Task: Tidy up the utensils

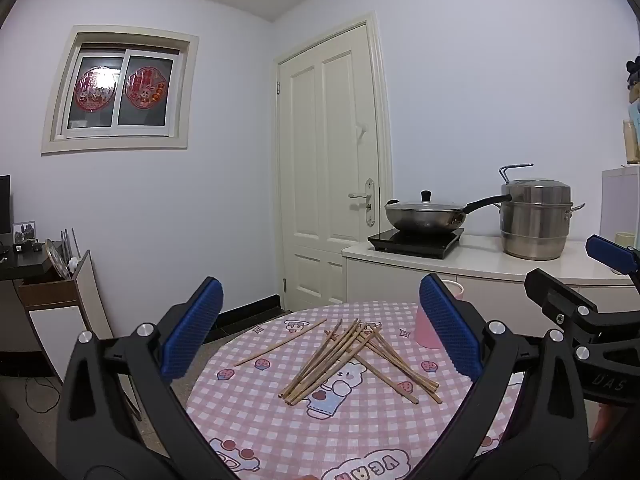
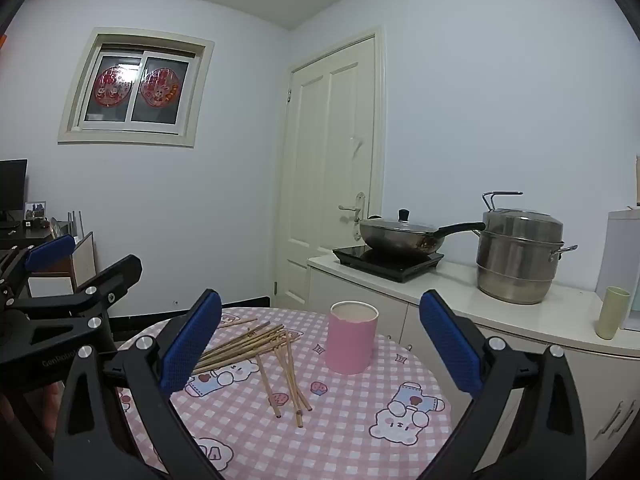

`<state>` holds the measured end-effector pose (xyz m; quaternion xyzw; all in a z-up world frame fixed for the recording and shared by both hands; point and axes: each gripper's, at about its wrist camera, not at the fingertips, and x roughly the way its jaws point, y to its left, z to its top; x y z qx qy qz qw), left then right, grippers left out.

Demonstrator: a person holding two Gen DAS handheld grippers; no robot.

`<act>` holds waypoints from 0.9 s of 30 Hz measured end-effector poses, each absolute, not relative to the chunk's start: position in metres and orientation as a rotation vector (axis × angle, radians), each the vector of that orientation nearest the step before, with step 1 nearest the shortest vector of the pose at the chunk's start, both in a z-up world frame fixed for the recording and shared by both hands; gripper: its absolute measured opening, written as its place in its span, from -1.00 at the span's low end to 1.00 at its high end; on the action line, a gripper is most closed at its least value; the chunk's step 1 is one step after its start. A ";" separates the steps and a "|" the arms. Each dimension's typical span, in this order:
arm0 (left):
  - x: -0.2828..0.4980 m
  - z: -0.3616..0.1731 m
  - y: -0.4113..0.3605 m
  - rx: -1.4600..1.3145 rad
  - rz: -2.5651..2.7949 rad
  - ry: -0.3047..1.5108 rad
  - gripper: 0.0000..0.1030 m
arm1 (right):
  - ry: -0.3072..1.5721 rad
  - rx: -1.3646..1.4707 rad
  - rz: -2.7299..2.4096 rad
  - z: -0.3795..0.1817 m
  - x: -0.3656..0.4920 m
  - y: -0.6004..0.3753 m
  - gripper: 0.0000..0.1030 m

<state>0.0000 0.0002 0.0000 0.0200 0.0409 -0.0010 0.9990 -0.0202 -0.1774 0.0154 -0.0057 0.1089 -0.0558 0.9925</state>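
Note:
Several wooden chopsticks point(image 1: 352, 354) lie in a crossed pile on the round table point(image 1: 280, 432) with a pink checked cloth; the pile also shows in the right wrist view point(image 2: 260, 350). One chopstick point(image 1: 280, 343) lies apart to the left. A pink cup point(image 2: 352, 338) stands upright and empty behind the pile; in the left wrist view the pink cup point(image 1: 425, 330) is partly hidden by a finger. My left gripper point(image 1: 320, 332) is open and empty, held above the near side of the table. My right gripper point(image 2: 320, 340) is open and empty, to its right.
A white counter point(image 2: 500, 312) stands behind the table with an induction hob point(image 2: 388, 260), a lidded wok point(image 2: 400, 236), a steel steamer pot point(image 2: 518, 256) and a green cup point(image 2: 612, 312). A white door point(image 1: 332, 176) is behind. A low cabinet point(image 1: 60, 304) stands at the left.

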 end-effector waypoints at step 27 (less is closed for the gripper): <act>-0.001 -0.002 0.001 0.045 0.004 0.080 0.88 | 0.222 -0.013 -0.111 0.015 -0.018 -0.176 0.86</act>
